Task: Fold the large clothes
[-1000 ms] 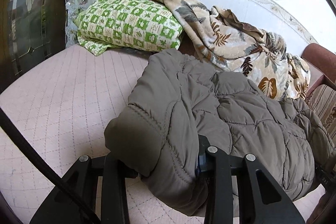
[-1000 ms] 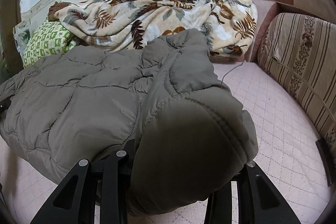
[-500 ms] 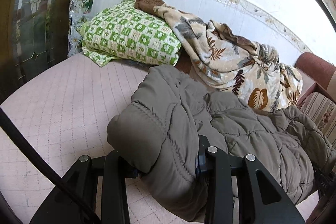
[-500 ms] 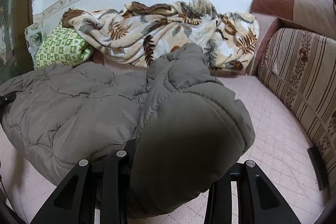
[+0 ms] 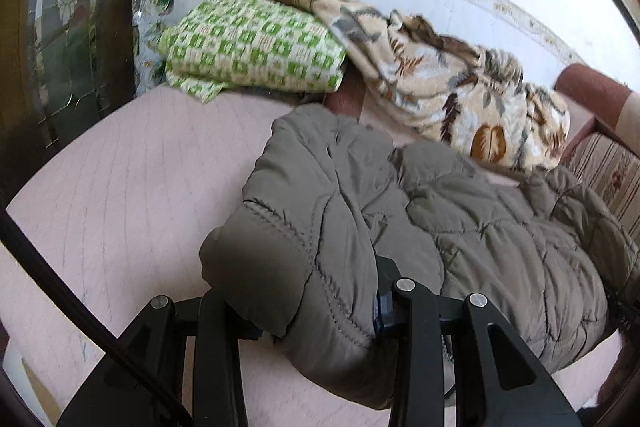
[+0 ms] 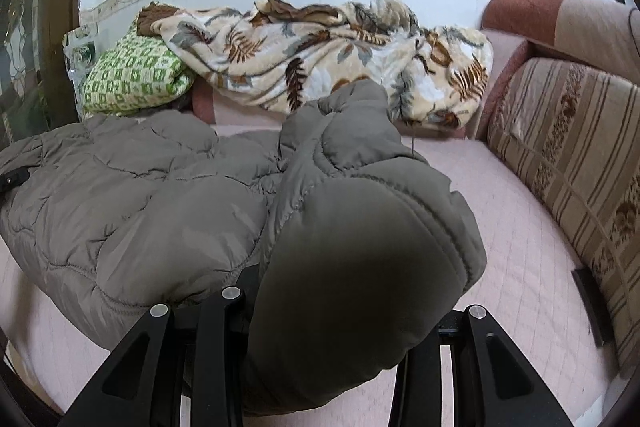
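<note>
A large grey-brown quilted puffer jacket lies across the pink quilted bed; it also fills the right wrist view. My left gripper is shut on a thick bunch of the jacket's left end, which bulges between the fingers. My right gripper is shut on the jacket's right end, a padded fold that hides the fingertips. Both held ends are lifted toward the cameras, while the jacket's middle sags onto the bed.
A green checked folded blanket and a leaf-patterned fleece blanket lie against the back wall. A striped sofa cushion lines the right side. Bare pink mattress lies to the left, and a dark glass-panelled door stands beyond it.
Both grippers have drawn back and up with the jacket ends held. The jacket has slid toward me, away from the blankets, and more wall shows above.
</note>
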Available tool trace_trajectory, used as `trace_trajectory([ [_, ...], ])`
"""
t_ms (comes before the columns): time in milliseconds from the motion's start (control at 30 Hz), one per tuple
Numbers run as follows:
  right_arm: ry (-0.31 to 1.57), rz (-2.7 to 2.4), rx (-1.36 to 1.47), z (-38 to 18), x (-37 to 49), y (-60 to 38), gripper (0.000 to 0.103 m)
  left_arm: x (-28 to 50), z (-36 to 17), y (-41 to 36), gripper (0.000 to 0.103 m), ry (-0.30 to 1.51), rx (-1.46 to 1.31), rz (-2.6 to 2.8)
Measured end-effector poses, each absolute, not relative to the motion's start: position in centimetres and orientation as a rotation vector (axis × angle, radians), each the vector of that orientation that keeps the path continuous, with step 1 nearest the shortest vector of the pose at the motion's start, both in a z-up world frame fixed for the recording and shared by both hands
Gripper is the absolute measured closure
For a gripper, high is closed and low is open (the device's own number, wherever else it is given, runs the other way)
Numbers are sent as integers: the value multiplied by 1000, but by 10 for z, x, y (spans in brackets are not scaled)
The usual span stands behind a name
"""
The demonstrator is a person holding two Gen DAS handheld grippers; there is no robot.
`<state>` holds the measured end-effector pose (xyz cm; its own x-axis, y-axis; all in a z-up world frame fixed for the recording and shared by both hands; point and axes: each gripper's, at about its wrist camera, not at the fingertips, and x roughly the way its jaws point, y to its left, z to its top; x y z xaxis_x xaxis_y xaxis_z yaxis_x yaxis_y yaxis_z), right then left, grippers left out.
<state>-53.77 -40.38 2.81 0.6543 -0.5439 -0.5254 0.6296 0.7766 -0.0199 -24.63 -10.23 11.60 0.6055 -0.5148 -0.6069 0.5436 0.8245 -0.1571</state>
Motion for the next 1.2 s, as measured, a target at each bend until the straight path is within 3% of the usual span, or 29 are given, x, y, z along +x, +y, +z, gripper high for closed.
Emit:
trace_trajectory([
  [200,621,-677,258,-4,-544,-405,63,-247,76,-88,63,831,33,-557],
  [400,650,-668,419,-28,-551,-422,59,-251,60,-90,57,842,49,-516],
  [633,619,-586,765,-52,-578,-454,43,-243,48,-70,31,914,-46,-463],
  [667,611,-567,829,-55,-585,-458,36,-241,49,-64,28,923,-66,-451],
  [933,474,-490,1157,-64,-650,-460,30,-236,63,-17,28,947,-214,-390],
  [1200,414,-768,895,-24,-693,-438,30,-241,92,3,29,773,-215,-241],
])
